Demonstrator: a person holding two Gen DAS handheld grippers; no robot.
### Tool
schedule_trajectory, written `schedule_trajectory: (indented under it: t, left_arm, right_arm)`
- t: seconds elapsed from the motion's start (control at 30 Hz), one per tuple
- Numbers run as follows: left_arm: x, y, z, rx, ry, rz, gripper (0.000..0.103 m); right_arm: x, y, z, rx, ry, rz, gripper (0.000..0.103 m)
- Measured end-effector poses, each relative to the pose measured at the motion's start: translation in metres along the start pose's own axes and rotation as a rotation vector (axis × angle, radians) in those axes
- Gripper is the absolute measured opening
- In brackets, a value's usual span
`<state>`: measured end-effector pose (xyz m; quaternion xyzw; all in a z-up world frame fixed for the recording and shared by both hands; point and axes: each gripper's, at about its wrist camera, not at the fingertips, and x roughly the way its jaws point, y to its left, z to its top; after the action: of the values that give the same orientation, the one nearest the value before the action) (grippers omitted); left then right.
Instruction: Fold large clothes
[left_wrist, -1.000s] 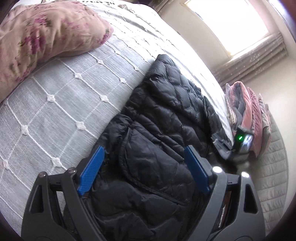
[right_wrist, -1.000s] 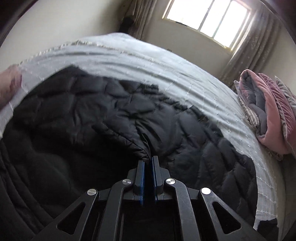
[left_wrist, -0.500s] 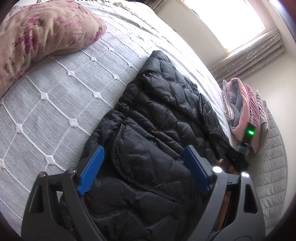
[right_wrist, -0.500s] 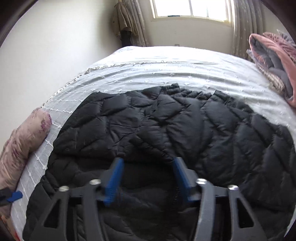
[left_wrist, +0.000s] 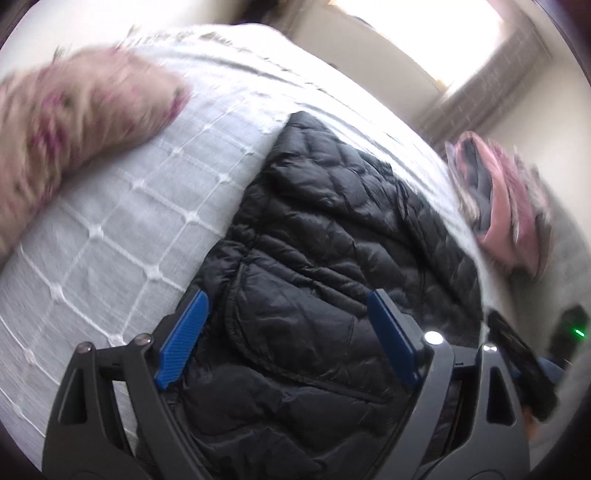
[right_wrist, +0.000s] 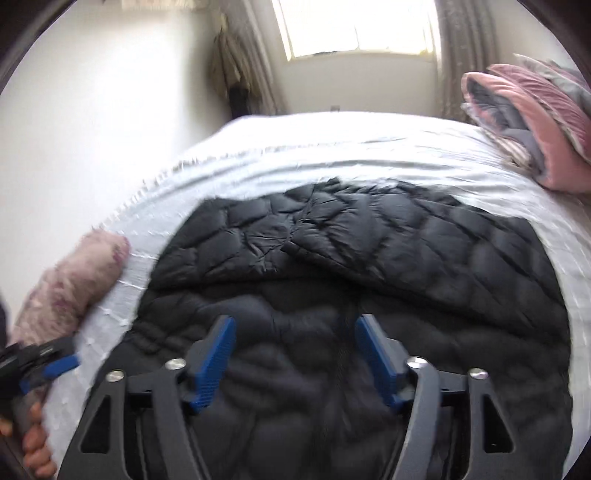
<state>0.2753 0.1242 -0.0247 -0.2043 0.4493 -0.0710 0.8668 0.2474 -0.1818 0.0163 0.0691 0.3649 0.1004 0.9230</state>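
- Right gripper (right_wrist: 291, 358) is above the black puffer jacket (right_wrist: 369, 258), blue pads parting, jaws opening, nothing pinched between them.
- Left gripper (left_wrist: 288, 332) hangs spread wide over the jacket's near end, pads clear of the fabric.
- The jacket lies flat across the grey-white bedspread (left_wrist: 122, 221), one panel folded over its middle.
- Floral pillow (left_wrist: 74, 122) rests on the bedspread, apart from the jacket.
- Pink folded bedding (right_wrist: 535, 122) is piled at the bed's far side, under the window (right_wrist: 354, 26).
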Motion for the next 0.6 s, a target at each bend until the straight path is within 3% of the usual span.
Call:
schedule_trajectory:
  t: [0.07,0.17,0.2,0.3,0.37,0.4,0.47,0.5,0.53,0.6]
  left_arm:
    - [-0.001,-0.012,-0.002,0.054,-0.004,0.014,0.088]
    - [-0.008,-0.028,-0.004,0.127,-0.022,-0.010,0.088]
    - [-0.012,-0.032,-0.005,0.141,-0.037,-0.006,0.089]
    - [-0.027,-0.046,-0.010,0.177,-0.097,-0.015,0.096]
    - [-0.034,-0.053,-0.014,0.157,-0.114,-0.090,0.102]
    - [-0.035,-0.055,-0.016,0.147,-0.111,-0.123,0.102]
    - [-0.035,-0.063,-0.022,0.145,-0.103,-0.208,0.102]
    - [-0.035,-0.069,-0.025,0.162,-0.104,-0.215,0.102]
    - [-0.035,-0.074,-0.028,0.181,-0.108,-0.208,0.102]
    - [-0.037,-0.086,-0.034,0.254,-0.129,-0.169,0.102]
  right_arm:
    - [-0.035,-0.018,-0.021,0.058,-0.036,0.026,0.088]
    - [-0.065,-0.035,-0.027,0.087,0.024,-0.157,0.088]
    - [-0.077,-0.038,-0.030,0.090,0.017,-0.175,0.088]
    - [-0.134,-0.044,-0.054,0.114,-0.095,-0.197,0.089]
    - [-0.165,-0.047,-0.073,0.103,-0.169,-0.219,0.103]
    - [-0.174,-0.051,-0.084,0.111,-0.209,-0.225,0.103]
    - [-0.170,-0.066,-0.103,0.157,-0.253,-0.159,0.103]
    - [-0.163,-0.076,-0.111,0.185,-0.233,-0.111,0.103]
    - [-0.145,-0.090,-0.113,0.259,-0.134,-0.119,0.103]
    - [-0.141,-0.113,-0.108,0.400,-0.051,-0.195,0.103]
